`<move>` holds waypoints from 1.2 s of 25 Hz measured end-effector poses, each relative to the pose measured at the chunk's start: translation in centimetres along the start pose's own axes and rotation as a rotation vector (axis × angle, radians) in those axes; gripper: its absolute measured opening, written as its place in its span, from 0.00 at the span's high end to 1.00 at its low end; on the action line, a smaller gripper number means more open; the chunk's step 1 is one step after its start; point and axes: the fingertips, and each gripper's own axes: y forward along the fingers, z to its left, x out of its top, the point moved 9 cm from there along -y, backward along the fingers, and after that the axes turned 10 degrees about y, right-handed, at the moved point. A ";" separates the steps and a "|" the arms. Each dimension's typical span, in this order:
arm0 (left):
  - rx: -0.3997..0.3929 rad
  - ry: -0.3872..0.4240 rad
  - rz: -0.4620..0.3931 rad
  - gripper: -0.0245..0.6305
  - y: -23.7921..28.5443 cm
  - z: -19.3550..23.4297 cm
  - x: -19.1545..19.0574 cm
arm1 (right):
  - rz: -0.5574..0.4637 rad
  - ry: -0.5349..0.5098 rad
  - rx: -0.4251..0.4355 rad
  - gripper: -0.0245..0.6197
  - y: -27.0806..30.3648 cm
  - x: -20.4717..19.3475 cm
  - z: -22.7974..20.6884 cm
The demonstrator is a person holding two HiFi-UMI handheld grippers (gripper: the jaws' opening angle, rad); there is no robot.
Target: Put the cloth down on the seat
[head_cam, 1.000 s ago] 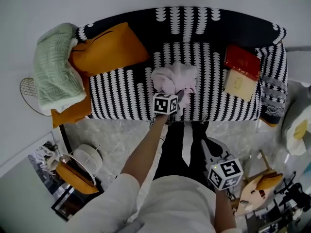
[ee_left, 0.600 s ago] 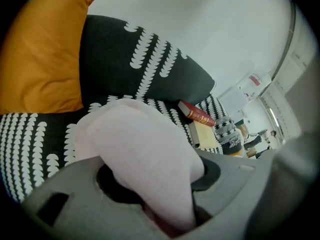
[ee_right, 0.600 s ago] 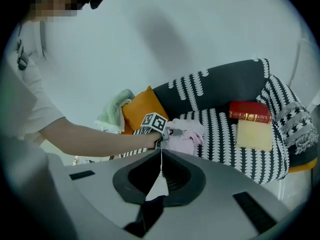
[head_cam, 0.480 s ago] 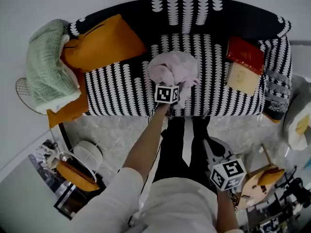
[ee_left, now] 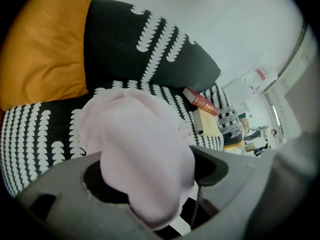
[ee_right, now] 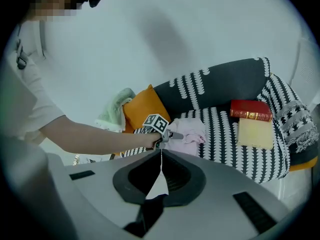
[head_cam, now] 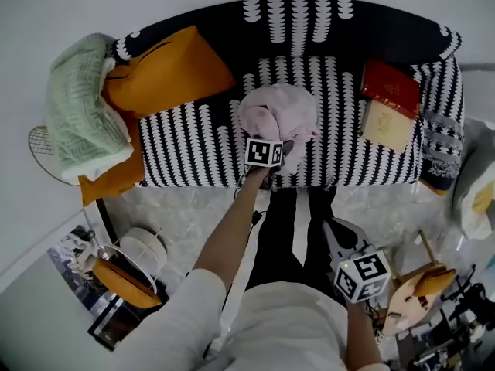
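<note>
Cloth (head_cam: 278, 114), pink, bunched on seat (head_cam: 193, 141), midway between orange cushion (head_cam: 166, 72) and books (head_cam: 390, 87). Left gripper (head_cam: 285, 151) at seat's front edge, jaws opening, near fold of cloth bulging between them. Right gripper (head_cam: 328, 230) low by legs, jaws pressed together, nothing between.

Soft, even indoor light; fisheye bending and dark corners in both gripper views; the nearest cloth (ee_left: 145, 174) seems blurred.
</note>
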 end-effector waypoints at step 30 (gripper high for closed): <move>0.018 0.225 -0.098 0.41 -14.3 -7.3 -1.2 | -0.260 -0.029 -0.051 0.95 -5.9 4.5 2.1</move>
